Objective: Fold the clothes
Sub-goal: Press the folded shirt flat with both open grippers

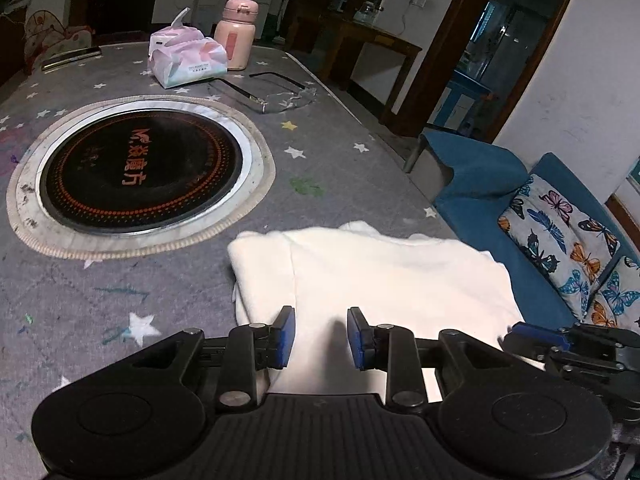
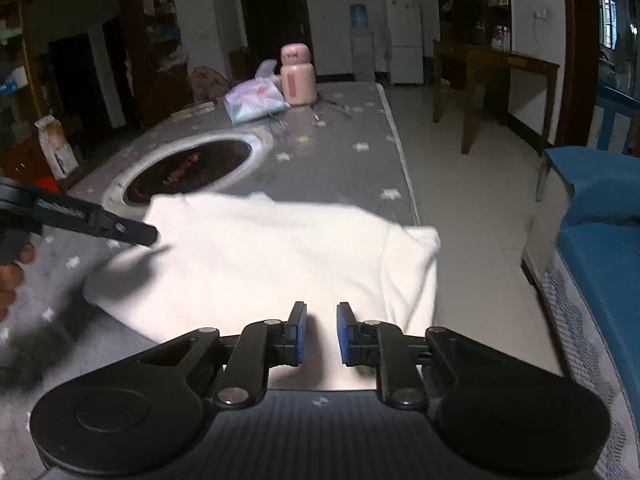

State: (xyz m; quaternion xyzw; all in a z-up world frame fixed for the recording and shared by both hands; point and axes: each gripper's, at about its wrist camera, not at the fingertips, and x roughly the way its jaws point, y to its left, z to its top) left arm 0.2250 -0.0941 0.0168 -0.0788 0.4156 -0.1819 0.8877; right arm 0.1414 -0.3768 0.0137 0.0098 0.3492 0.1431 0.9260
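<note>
A long worktop (image 1: 352,128) under a grey cloth dotted with stars fills most of both views. Set into it is a round black cooktop (image 1: 140,172) with orange lettering and a pale ring around it. Beside the worktop's edge stands a blue sofa (image 1: 480,184) carrying a butterfly-print cushion (image 1: 560,232).

The white garment (image 1: 400,280) lies folded into a rough rectangle on the near part of the worktop, just beside the cooktop and reaching the worktop's edge toward the sofa, where one folded side (image 2: 416,264) hangs slightly over.

The left claw (image 1: 321,338) sits above the garment's near edge, its blue-padded jaws apart with nothing between them. The right claw (image 2: 321,334) is likewise released, jaws apart over the near edge of the cloth, gripping nothing. Each claw shows at the margin of the other's view.

At the far end of the worktop stand a pink bottle (image 1: 235,40) and, touching it or just beside it, a soft pack of tissues (image 1: 184,60). A pair of thin-framed glasses (image 1: 280,92) lies nearby.
</note>
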